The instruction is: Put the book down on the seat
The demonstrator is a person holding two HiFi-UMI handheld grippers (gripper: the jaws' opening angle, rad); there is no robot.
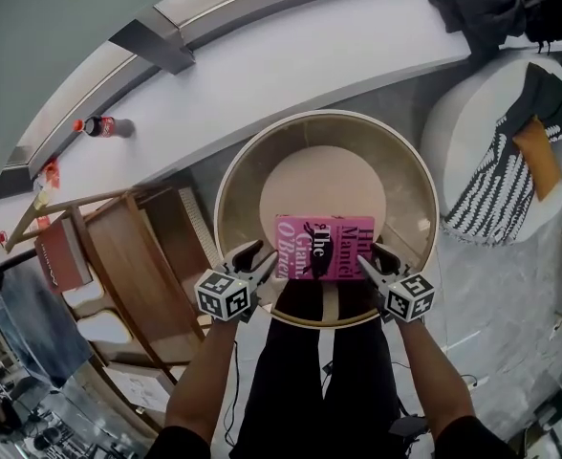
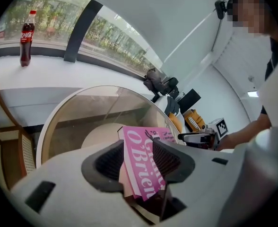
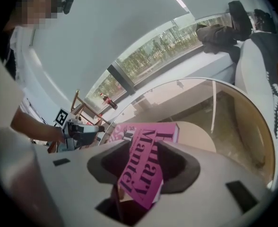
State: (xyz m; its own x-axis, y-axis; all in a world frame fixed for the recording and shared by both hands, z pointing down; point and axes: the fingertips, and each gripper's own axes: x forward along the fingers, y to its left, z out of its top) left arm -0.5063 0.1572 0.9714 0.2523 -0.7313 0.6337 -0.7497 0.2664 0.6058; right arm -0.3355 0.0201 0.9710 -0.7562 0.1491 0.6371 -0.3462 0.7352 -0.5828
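Both sets of fingers apart: my left gripper (image 1: 258, 260), right gripper (image 1: 373, 261) straddle book (image 1: 325, 247) ends; long axis crosswise on seat (image 1: 323, 175).

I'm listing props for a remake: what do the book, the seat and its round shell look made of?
Book: paper, with cream page edges under a thin printed pink cover, likely a paperback. Seat: matte beige pad, probably fabric-covered. Shell: tinted clear plastic, perhaps acrylic; things behind show through it.
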